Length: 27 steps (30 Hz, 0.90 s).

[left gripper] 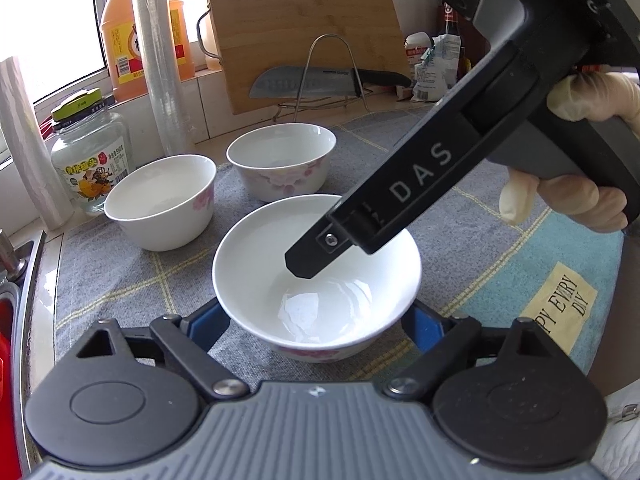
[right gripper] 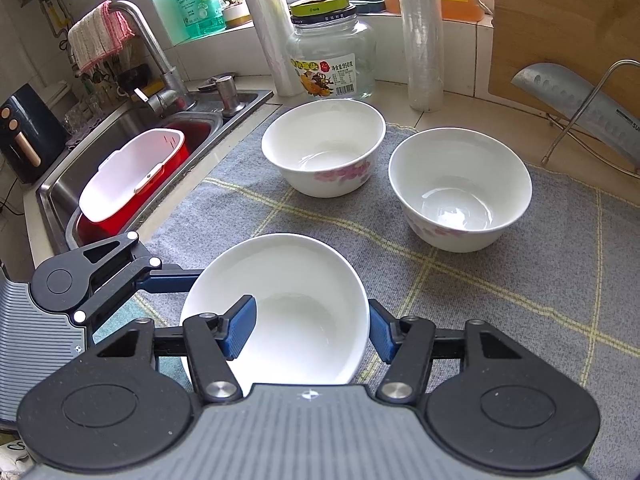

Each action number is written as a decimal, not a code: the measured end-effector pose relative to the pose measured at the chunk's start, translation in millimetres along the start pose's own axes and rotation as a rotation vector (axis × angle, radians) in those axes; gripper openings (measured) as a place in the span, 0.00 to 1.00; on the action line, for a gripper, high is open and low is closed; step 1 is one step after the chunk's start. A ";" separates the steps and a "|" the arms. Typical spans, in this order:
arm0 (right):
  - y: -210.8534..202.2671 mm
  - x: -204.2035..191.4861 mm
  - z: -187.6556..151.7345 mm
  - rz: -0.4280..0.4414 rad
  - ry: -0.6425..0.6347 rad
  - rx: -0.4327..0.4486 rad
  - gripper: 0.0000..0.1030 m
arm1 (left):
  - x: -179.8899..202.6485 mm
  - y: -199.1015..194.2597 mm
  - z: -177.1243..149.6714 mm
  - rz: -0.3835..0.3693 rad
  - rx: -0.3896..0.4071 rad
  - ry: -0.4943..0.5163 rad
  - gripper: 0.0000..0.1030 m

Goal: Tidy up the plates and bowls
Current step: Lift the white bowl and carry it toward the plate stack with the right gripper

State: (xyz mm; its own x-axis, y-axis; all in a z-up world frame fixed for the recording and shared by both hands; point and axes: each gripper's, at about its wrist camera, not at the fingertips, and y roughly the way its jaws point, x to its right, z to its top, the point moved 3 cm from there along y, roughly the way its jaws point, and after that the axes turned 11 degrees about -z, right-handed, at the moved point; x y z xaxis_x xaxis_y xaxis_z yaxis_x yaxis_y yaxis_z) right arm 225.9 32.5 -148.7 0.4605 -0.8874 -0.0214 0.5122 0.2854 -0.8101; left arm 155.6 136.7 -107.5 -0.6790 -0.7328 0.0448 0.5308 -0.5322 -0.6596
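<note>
Three white bowls with pink flowers stand on a grey checked cloth (left gripper: 120, 272). The near bowl (left gripper: 316, 292) (right gripper: 296, 304) sits between the blue pads of my left gripper (left gripper: 316, 328), which lie against its outer wall on both sides with no gap showing. My right gripper (right gripper: 312, 330) is shut on the same bowl's right wall, one pad inside and one outside. In the left wrist view it reaches down from the upper right, a fingertip (left gripper: 308, 260) inside the bowl. Two more bowls (left gripper: 160, 200) (left gripper: 280, 160) stand apart behind.
A glass jar (left gripper: 92, 160), tall plastic rolls (left gripper: 160, 60), an oil bottle, and a cutting board (left gripper: 304, 32) with a knife (left gripper: 320, 80) on a wire rack line the back. To the left lies a sink (right gripper: 120, 132) holding a red and white tub (right gripper: 132, 172).
</note>
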 end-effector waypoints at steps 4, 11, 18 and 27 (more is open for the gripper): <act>-6.0 1.3 -3.6 -0.004 0.009 -0.001 0.63 | 4.3 -3.2 3.0 -0.012 -0.008 0.007 0.89; -23.9 15.0 -15.4 -0.036 0.046 0.011 0.63 | 18.9 -2.1 15.9 -0.061 -0.017 0.041 0.89; -42.8 43.4 -31.3 -0.087 0.111 0.015 0.63 | 38.9 12.9 30.6 -0.130 -0.012 0.082 0.89; -66.0 81.9 -46.4 -0.171 0.176 0.031 0.63 | 62.1 40.7 55.5 -0.214 0.004 0.129 0.89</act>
State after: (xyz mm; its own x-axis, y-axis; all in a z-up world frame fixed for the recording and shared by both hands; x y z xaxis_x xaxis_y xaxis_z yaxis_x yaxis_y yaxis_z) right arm 196.2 -75.8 -124.2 0.2329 -0.9724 0.0103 0.5954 0.1342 -0.7922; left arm 163.2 46.0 -90.0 -0.8350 -0.5433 0.0869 0.3701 -0.6714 -0.6421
